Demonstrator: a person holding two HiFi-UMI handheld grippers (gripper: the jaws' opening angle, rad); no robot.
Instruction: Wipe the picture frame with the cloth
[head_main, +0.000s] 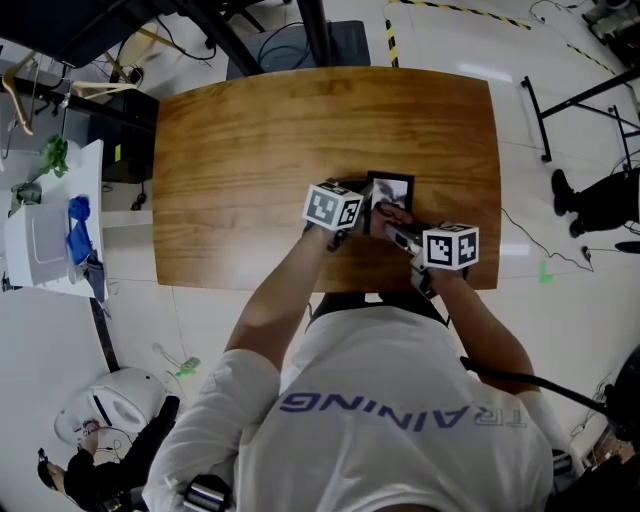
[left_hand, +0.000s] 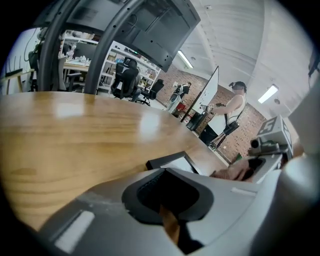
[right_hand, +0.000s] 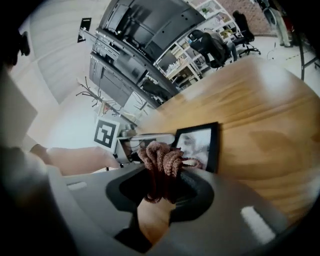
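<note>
A black picture frame holding a grey photo lies flat near the front edge of the wooden table. My right gripper is shut on a bunched reddish-brown cloth, which rests on the near end of the frame. My left gripper sits just left of the frame, its jaws together with only a thin slit. In the left gripper view the frame runs in behind my left gripper. Whether the jaws touch the frame is hidden.
The table's front edge runs just under both grippers. A white side table with blue items stands at the left. Black stand legs and a person's legs are on the floor at the right.
</note>
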